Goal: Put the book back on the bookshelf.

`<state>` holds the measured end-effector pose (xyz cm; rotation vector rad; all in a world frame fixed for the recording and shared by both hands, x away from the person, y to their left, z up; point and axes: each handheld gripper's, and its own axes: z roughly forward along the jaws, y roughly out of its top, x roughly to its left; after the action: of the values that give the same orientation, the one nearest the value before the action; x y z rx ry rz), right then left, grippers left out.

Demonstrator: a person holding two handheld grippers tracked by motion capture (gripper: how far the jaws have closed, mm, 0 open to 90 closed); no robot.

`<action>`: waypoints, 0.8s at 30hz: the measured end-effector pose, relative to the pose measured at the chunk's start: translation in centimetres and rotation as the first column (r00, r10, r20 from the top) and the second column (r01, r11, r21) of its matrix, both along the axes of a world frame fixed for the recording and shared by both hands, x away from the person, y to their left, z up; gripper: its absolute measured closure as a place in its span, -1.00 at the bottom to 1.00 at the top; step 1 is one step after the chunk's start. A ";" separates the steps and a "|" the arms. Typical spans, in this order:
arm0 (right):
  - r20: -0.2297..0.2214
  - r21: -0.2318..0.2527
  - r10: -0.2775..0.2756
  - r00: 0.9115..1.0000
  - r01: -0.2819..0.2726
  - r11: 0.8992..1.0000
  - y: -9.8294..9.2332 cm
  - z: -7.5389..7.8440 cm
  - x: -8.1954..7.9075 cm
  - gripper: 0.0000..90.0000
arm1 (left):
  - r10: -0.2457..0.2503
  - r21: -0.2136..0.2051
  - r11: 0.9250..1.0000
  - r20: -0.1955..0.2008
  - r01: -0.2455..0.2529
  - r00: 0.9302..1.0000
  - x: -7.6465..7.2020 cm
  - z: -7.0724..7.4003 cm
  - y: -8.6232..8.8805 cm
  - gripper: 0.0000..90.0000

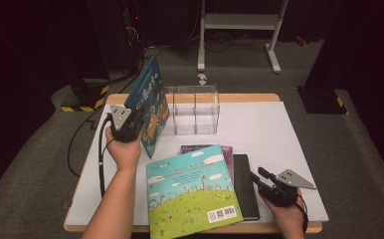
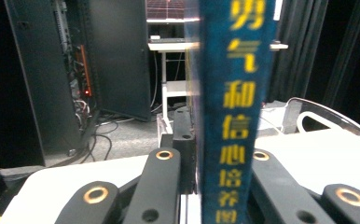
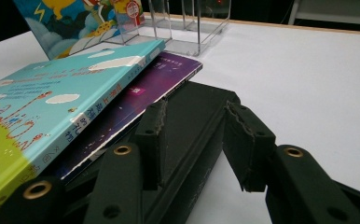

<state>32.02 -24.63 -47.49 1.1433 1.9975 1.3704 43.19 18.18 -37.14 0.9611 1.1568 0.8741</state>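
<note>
A blue book (image 1: 147, 102) is held upright, clamped by its spine in the left gripper (image 1: 130, 124), above the desk's (image 1: 259, 124) left edge beside the clear rack (image 1: 194, 110). The right gripper (image 1: 259, 180) is kept partly open and empty by the black book (image 1: 244, 184) near the front edge.

Bare table (image 1: 259, 129) right of rack (image 1: 195, 109) (clear)

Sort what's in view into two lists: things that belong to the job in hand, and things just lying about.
In the job:
- blue book, upright, clamped in the left gripper
- clear book rack beside it
- right gripper, jaws apart over the black book

Lying about:
- green-and-blue book
- purple book beneath it
- white stand on the floor
</note>
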 end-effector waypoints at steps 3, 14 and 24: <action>-0.001 0.001 -0.001 1.000 0.001 1.000 0.0 0.0 0.0 0.32 | 0.009 0.024 1.000 0.008 -0.009 1.000 0.1 0.0 -0.5 0.83; -0.003 0.003 0.000 1.000 0.000 1.000 -0.1 0.0 -0.1 0.32 | 0.042 0.024 0.999 0.015 -0.043 0.999 1.4 0.1 -1.0 0.84; -0.004 0.004 0.003 1.000 -0.003 1.000 0.1 0.0 -0.1 0.32 | 0.073 0.008 0.997 0.018 -0.073 0.997 2.6 0.1 -1.3 0.84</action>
<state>31.94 -24.57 -47.52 1.1463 2.0006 1.3755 45.80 16.89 -36.99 0.9212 1.1797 0.9455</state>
